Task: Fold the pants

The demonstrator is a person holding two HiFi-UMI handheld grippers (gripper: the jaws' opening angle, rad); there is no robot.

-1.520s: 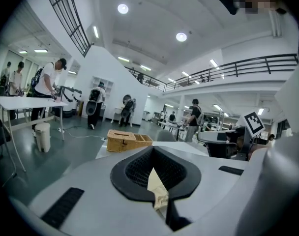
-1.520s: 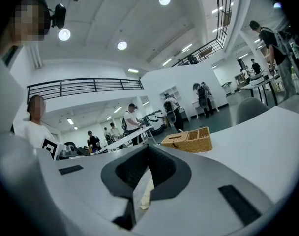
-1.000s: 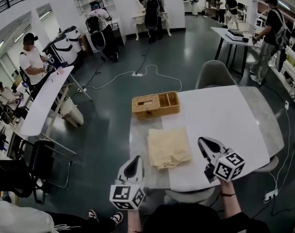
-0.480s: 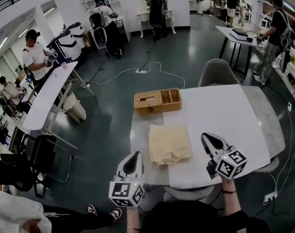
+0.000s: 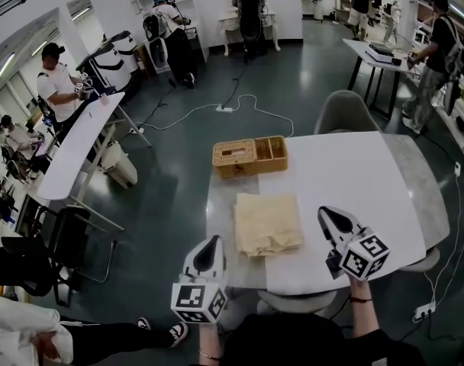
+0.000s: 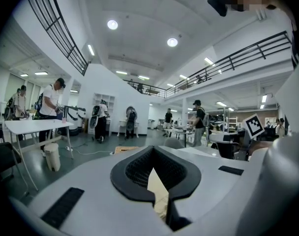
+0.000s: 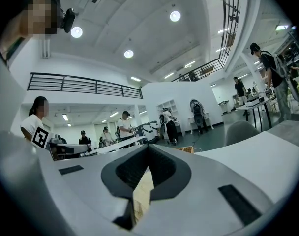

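The beige pants [image 5: 267,223] lie as a flat, folded rectangle near the left front of the white table [image 5: 354,174]. My left gripper [image 5: 209,244] hovers at the table's front left corner, just left of the pants, with its jaws shut and empty. My right gripper [image 5: 328,216] is held over the table to the right of the pants, clear of the cloth, and is also shut and empty. In the left gripper view, the gripper [image 6: 154,166] shows a sliver of pants [image 6: 157,191] through the notch behind its shut jaws. The right gripper [image 7: 147,168] shows the same cloth [image 7: 141,195].
A wicker basket [image 5: 249,155] with compartments stands at the table's far left edge, beyond the pants. A grey chair [image 5: 343,113] sits behind the table. Other tables and several people stand farther off across the dark floor, where a white cable [image 5: 217,111] lies.
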